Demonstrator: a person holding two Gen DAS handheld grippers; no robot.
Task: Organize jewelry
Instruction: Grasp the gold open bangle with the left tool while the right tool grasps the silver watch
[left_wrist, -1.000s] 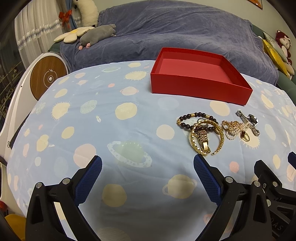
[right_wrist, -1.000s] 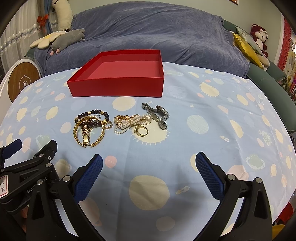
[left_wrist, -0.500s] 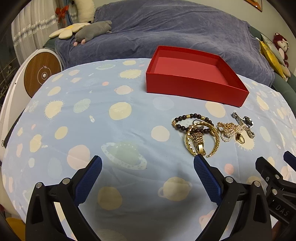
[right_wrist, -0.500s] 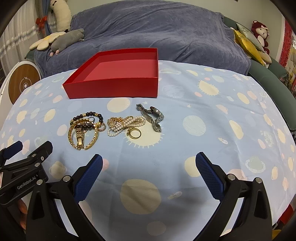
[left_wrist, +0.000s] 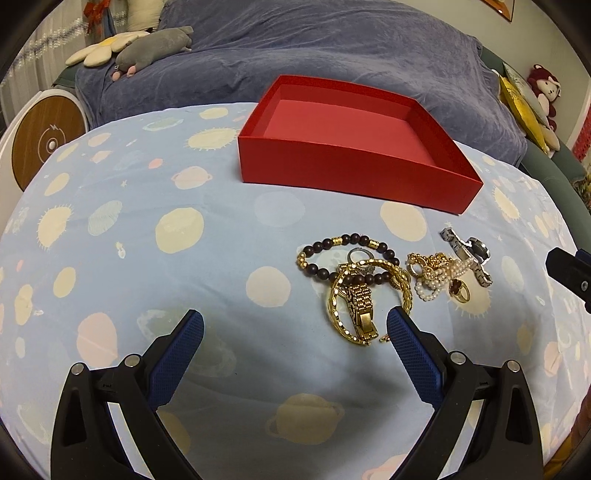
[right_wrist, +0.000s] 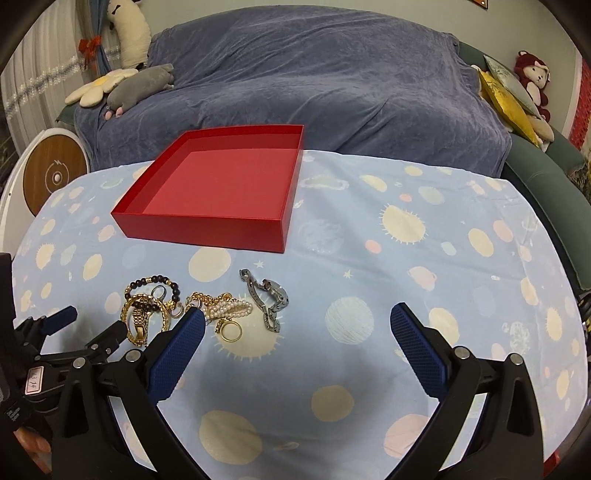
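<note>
An empty red box (left_wrist: 354, 177) (right_wrist: 207, 225) sits on the blue planet-print cloth. In front of it lies a jewelry pile: a dark bead bracelet (left_wrist: 347, 254), a gold bangle with a gold watch band (left_wrist: 360, 308), a pearl and gold chain (left_wrist: 434, 275) (right_wrist: 229, 308), a gold ring (left_wrist: 459, 291) (right_wrist: 231, 331) and a silver watch (left_wrist: 467, 254) (right_wrist: 269, 297). My left gripper (left_wrist: 295, 332) is open and empty, its right fingertip beside the gold bangle. My right gripper (right_wrist: 295, 328) is open and empty, its left fingertip just in front of the pearls.
A sofa under a blue-grey cover (right_wrist: 314, 96) stands behind the table, with plush toys (right_wrist: 140, 86) at its left and cushions (right_wrist: 509, 99) at its right. A round white and wood device (left_wrist: 44, 140) stands at the left. The cloth drops off at the table edges.
Both grippers have moved forward, toward the jewelry pile and the red box. Both stay open and empty. The jewelry has not moved.
</note>
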